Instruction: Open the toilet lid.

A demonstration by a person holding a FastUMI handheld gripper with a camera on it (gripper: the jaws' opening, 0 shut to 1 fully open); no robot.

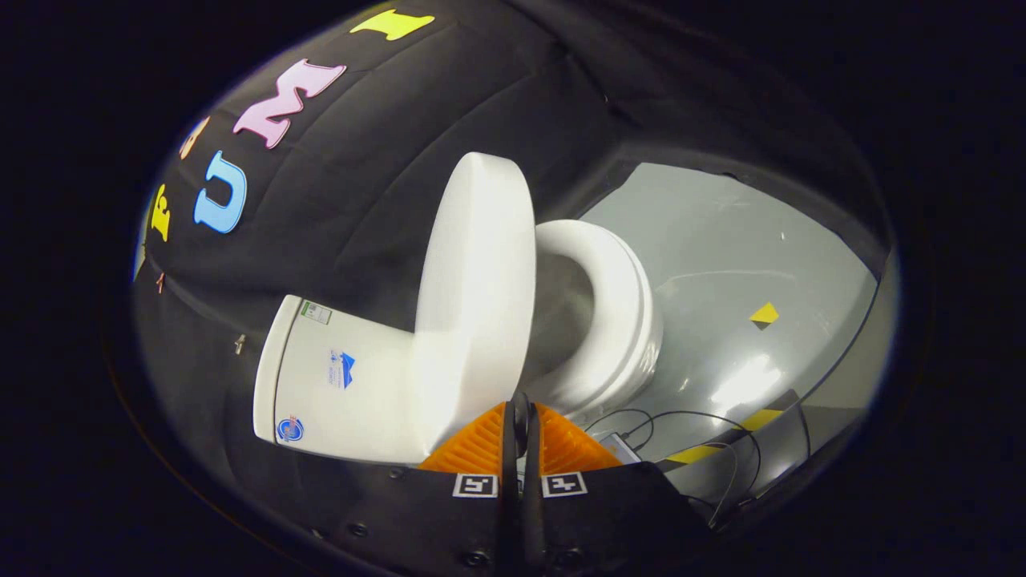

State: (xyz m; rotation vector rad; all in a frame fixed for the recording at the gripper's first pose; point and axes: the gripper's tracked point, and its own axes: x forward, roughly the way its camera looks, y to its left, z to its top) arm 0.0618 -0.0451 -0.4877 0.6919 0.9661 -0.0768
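Toilet lid: we find it raised against the tank, seat exposed; gripper clenched empty; we judge withdrawal next.

Dim booth; glare on floor; fisheye-warped edges.

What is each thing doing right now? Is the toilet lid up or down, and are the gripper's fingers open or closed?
White plastic toilet lid: raised, standing up beside the tank.
White oval toilet seat: down on the bowl.
White toilet tank: closed, its top on.
Gripper: fingers shut together, holding nothing, just short of the lid's edge.
Thin black cables: lying loose on the grey floor.
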